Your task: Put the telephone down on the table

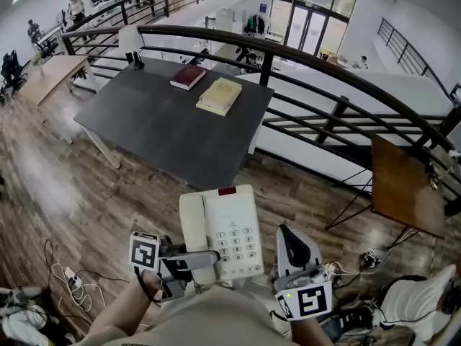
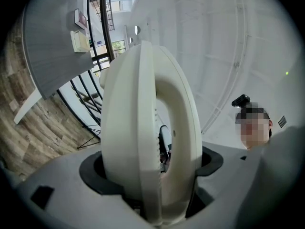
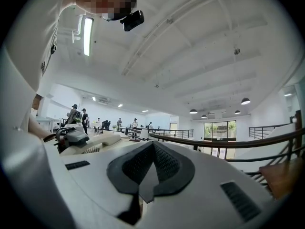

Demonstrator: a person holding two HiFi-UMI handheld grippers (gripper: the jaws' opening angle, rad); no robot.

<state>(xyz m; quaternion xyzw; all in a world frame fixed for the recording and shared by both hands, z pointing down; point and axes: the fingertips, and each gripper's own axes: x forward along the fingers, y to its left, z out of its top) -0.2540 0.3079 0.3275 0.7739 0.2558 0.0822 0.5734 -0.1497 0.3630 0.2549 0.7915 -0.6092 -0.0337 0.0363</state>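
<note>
A cream telephone [image 1: 222, 231] with a keypad and its handset on the left is held in the air close to my body, above the wooden floor. My left gripper [image 1: 200, 260] is shut on the telephone's near edge; in the left gripper view the cream telephone [image 2: 147, 128] fills the space between the jaws. To the telephone's right my right gripper [image 1: 290, 241] hangs shut and holds nothing; its dark pads [image 3: 151, 168] meet in the right gripper view. The dark grey table [image 1: 162, 125] stands ahead of me, farther off.
A dark red book [image 1: 188, 77] and a yellow book [image 1: 219, 96] lie at the table's far end, and a lamp [image 1: 131, 45] stands at its far left corner. A black railing [image 1: 302, 63] runs behind the table. Cables [image 1: 61, 272] lie on the floor at left. A brown board [image 1: 403, 186] at right.
</note>
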